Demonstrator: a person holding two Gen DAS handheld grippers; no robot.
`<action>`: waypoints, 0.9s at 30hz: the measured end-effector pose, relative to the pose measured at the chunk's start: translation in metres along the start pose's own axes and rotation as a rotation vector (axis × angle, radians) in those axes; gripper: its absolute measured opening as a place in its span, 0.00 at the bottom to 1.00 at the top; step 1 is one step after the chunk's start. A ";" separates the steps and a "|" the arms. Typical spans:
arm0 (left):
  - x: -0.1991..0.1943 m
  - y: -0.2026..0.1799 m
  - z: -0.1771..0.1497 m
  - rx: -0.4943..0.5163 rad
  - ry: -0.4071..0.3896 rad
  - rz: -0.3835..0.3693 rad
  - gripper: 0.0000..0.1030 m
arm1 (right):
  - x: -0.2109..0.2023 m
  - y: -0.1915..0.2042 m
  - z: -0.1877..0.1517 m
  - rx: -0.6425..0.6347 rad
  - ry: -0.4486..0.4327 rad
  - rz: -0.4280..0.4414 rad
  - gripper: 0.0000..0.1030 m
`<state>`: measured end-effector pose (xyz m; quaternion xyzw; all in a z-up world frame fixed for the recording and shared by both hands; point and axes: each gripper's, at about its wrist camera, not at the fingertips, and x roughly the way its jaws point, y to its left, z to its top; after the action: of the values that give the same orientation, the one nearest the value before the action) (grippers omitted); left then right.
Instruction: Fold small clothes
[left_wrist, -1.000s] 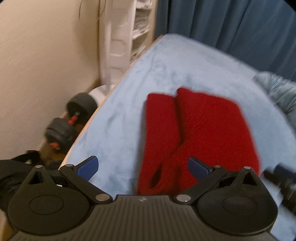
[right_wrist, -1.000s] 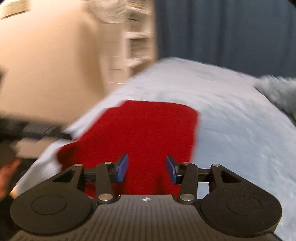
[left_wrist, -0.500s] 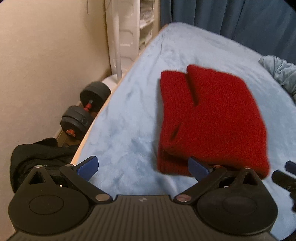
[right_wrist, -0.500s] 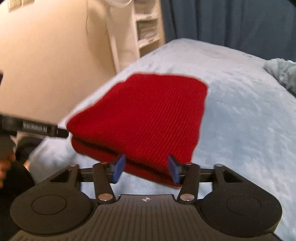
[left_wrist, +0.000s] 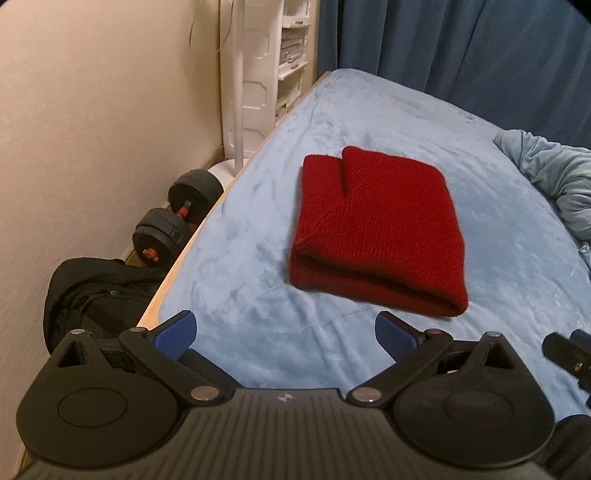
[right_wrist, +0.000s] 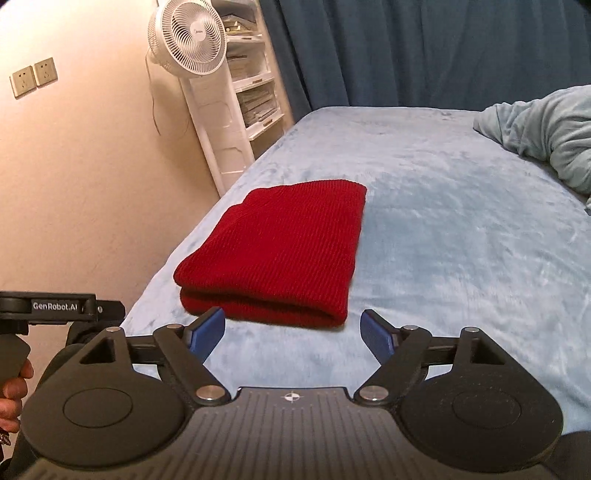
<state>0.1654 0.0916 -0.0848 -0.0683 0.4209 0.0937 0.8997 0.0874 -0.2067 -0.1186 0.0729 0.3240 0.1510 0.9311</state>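
Red knit garment (left_wrist: 376, 225) lies folded flat on the bed (left_wrist: 369, 110), near the wall-side edge of the bed, fold bulge facing both grippers. Nothing touching it.

Left gripper (left_wrist: 284, 325): fingers spread wide, nothing between them, just short of the garment's near edge. Right gripper (right_wrist: 293, 326): its jaws have just been opening, now wide apart and empty, also just short of the near edge.

Risks as I see them:
- Knit is thick and springy; the top layer could creep open along the near fold with nothing pressing it.
- Split on the far edge of the garment looks uneven, so the stack may not be square.
- Garment sits close to the bed edge; a snagged finger on re-approach could drag it off towards the dumbbells (left_wrist: 173, 225) and black bag (left_wrist: 96, 291) on the floor.
- Plush cover grips fabric, so sliding would bunch it.
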 end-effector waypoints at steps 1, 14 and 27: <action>-0.002 -0.001 0.000 -0.001 -0.002 -0.002 1.00 | -0.001 -0.001 0.000 0.007 0.001 0.001 0.79; -0.003 -0.005 0.002 -0.010 0.017 0.015 1.00 | -0.005 -0.016 0.005 0.067 -0.021 0.019 0.79; 0.037 -0.009 0.010 -0.063 0.088 0.023 1.00 | 0.032 -0.044 0.014 0.135 0.043 0.001 0.80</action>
<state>0.1986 0.0888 -0.1065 -0.0957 0.4576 0.1141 0.8766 0.1308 -0.2385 -0.1366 0.1324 0.3531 0.1310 0.9169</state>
